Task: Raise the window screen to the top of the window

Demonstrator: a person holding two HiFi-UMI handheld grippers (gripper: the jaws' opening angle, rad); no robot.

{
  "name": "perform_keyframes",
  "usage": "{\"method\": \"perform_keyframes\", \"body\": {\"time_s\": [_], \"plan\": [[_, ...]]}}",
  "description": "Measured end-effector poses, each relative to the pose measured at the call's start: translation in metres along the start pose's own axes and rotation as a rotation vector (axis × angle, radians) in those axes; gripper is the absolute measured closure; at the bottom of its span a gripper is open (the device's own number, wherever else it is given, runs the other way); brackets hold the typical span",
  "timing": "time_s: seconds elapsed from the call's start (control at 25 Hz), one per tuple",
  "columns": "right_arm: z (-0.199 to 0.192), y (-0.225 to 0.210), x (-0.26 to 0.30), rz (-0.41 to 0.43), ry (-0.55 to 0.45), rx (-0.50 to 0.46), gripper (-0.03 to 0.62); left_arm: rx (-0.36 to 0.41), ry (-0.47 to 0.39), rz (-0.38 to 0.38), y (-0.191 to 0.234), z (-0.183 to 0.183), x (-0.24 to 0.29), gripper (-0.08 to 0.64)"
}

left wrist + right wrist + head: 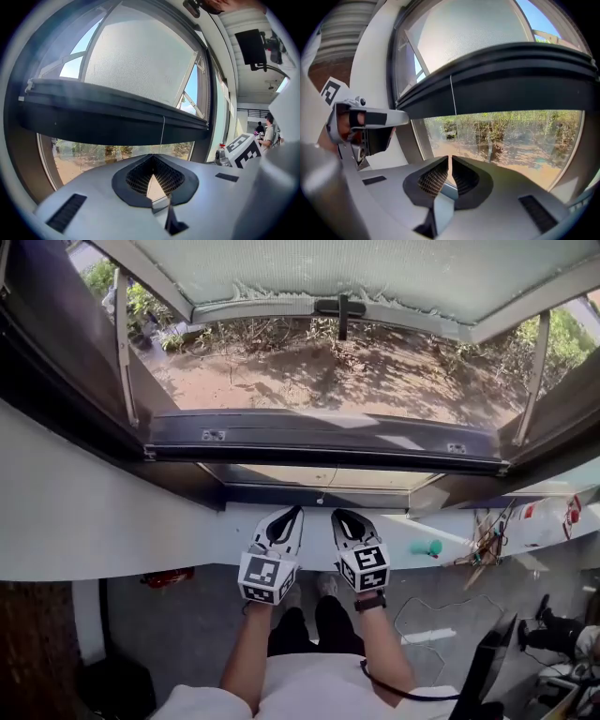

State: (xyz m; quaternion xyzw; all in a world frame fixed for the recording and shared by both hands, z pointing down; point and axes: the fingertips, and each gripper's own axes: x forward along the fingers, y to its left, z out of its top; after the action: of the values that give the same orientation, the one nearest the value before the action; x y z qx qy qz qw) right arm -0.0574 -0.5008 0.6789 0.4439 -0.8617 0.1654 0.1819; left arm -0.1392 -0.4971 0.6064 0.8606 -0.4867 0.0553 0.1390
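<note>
Two grippers sit low in front of the white ledge (112, 521) under the window. The left gripper (296, 512) and the right gripper (337, 516) are side by side, near each other but apart, with their tips aimed at the glass. Both have their jaws pressed together and nothing is pinched in either. I judge I hold them that way to have two blunt tips that can come up under the window screen (319, 437) and push, one on each side of its middle so it rises level.

All I can make out of the screen is one dark bar (497, 79) across the full width of the window. It hangs above both grippers and touches neither. Bare ground shows beneath it, so I judge it is not yet at the top. Whether mesh hangs above it I cannot tell.

Counting the rest:
- One thin cord (163, 131) drops from the middle of the bar.
- Two small brackets (214, 435) sit on the bar, one near each end.
- One pane (356, 268) is swung outward beyond it, with one handle (339, 307).
- Two stay arms (122, 343) prop the pane, one on each side.
</note>
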Motion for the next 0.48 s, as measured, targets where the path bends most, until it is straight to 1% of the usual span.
{"method": "perform_keyframes", "body": {"time_s": [0.04, 0.08, 0.2, 0.24, 0.32, 0.4, 0.44, 0.48], "plan": [[-0.009, -0.004, 0.006, 0.002, 0.019, 0.002, 0.598, -0.004, 0.009, 0.004, 0.001, -0.003, 0.003, 0.557], [-0.020, -0.009, 0.012, 0.002, 0.044, 0.002, 0.581, -0.009, 0.015, 0.008, 0.002, -0.006, 0.006, 0.557], [-0.059, -0.023, 0.035, -0.007, 0.145, 0.024, 0.484, -0.022, 0.043, 0.010, 0.005, -0.020, 0.014, 0.557], [-0.071, -0.026, 0.043, -0.006, 0.162, 0.043, 0.468, -0.023, 0.058, 0.006, 0.006, -0.026, 0.017, 0.557], [-0.086, -0.033, 0.061, 0.000, 0.171, 0.066, 0.451, -0.026, 0.079, -0.001, 0.007, -0.037, 0.023, 0.557], [-0.093, -0.041, 0.077, -0.003, 0.155, 0.067, 0.423, -0.036, 0.092, -0.002, 0.008, -0.048, 0.029, 0.557], [-0.095, -0.044, 0.085, -0.007, 0.139, 0.068, 0.386, -0.038, 0.105, -0.001, 0.008, -0.054, 0.030, 0.557], [-0.095, -0.047, 0.092, -0.003, 0.121, 0.072, 0.367, -0.035, 0.120, -0.001, 0.008, -0.060, 0.032, 0.557]]}}
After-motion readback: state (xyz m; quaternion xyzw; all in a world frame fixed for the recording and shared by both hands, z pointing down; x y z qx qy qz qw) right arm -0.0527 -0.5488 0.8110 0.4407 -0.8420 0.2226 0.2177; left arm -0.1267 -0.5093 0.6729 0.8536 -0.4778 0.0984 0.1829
